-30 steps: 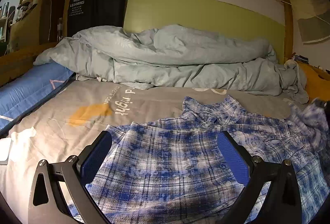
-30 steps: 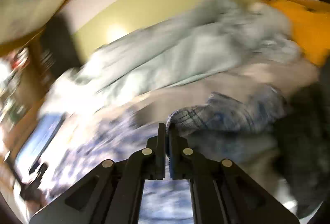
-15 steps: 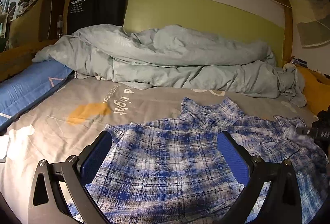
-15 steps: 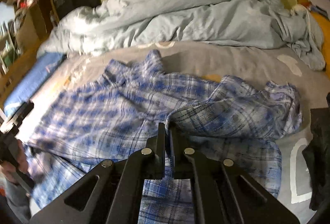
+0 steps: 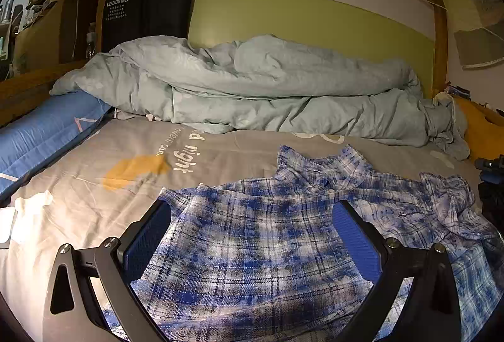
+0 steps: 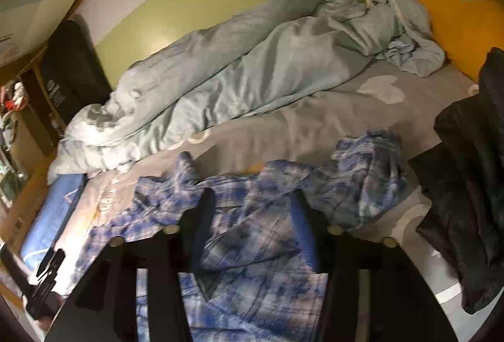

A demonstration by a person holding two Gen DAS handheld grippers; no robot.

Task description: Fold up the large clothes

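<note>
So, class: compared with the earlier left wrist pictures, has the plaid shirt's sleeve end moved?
Yes. The sleeve end has dropped from mid-air onto the grey sheet, bunched, farther below the grey-green duvet.

Both wrist views looked forward and downward from close above the bed (image 5: pixel 94 200), toward the green wall (image 5: pixel 299 27). They shared the plaid shirt (image 5: pixel 252 241) and rumpled duvet (image 6: pixel 252 65).

Right claw (image 6: pixel 252 216) blurred, jaws opening, nothing pinched. Below and ahead of claw: rumpled blue-and-white plaid cotton shirt (image 6: pixel 252 272) on grey bed sheet (image 6: pixel 330 118). Right of claw: dark charcoal folded garment (image 6: pixel 466 184). Far beyond: bunched pale green duvet (image 6: pixel 239 71).
</note>
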